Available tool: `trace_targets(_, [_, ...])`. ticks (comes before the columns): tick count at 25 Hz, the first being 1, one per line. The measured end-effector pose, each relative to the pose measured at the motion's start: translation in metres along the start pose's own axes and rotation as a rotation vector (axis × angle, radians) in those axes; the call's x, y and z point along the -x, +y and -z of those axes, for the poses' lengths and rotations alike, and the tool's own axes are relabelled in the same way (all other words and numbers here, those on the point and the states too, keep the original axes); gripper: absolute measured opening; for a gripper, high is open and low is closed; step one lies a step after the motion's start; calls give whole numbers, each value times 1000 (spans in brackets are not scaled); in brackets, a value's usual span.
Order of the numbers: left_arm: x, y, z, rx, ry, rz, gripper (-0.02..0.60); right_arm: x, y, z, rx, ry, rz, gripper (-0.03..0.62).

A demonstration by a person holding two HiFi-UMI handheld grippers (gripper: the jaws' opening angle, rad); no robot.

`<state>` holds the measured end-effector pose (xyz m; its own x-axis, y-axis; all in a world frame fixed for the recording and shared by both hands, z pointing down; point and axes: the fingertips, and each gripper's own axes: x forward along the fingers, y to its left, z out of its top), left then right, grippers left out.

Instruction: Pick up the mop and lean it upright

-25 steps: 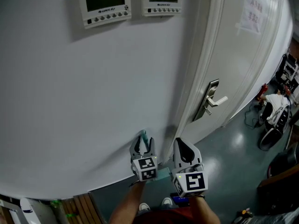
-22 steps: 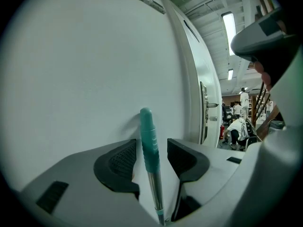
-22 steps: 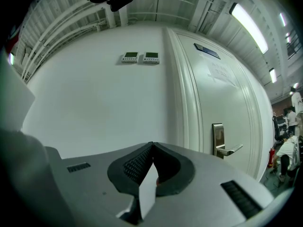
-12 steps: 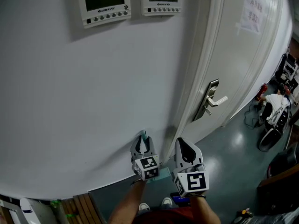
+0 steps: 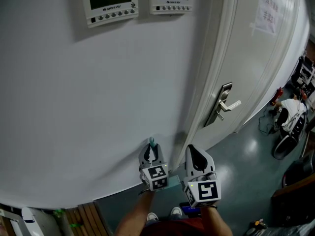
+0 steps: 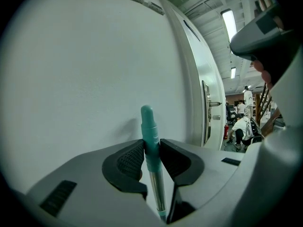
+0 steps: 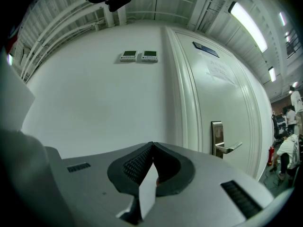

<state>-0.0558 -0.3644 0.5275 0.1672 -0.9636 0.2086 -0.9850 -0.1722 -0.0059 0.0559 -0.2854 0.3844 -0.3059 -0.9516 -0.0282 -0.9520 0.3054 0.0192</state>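
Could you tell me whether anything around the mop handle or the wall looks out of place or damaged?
Nothing stands out. The mop handle stands upright beside the wall, between the left tool's jaws, which have just been closing on it. The right tool is shut and empty.

Mop handle [image 5: 151,141]: only teal tip shows in head view; shaft and mop head out of sight. In left gripper view, shaft runs off bottom edge. Wall panels [image 5: 110,4]: tops cut by upper edge. Door notice [image 5: 266,14]: print too small to read. Seated person [image 5: 294,107] at right edge: tiny, indistinct.
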Motion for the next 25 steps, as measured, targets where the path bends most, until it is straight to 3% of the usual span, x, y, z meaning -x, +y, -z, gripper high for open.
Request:
trace_targets(12, [17, 4, 3, -28, -1, -14, 115, 3, 1, 2, -3, 3, -5, 16])
trace_targets(25, [78, -4, 16, -35, -59, -4, 114, 2, 1, 9, -6, 14, -16, 15])
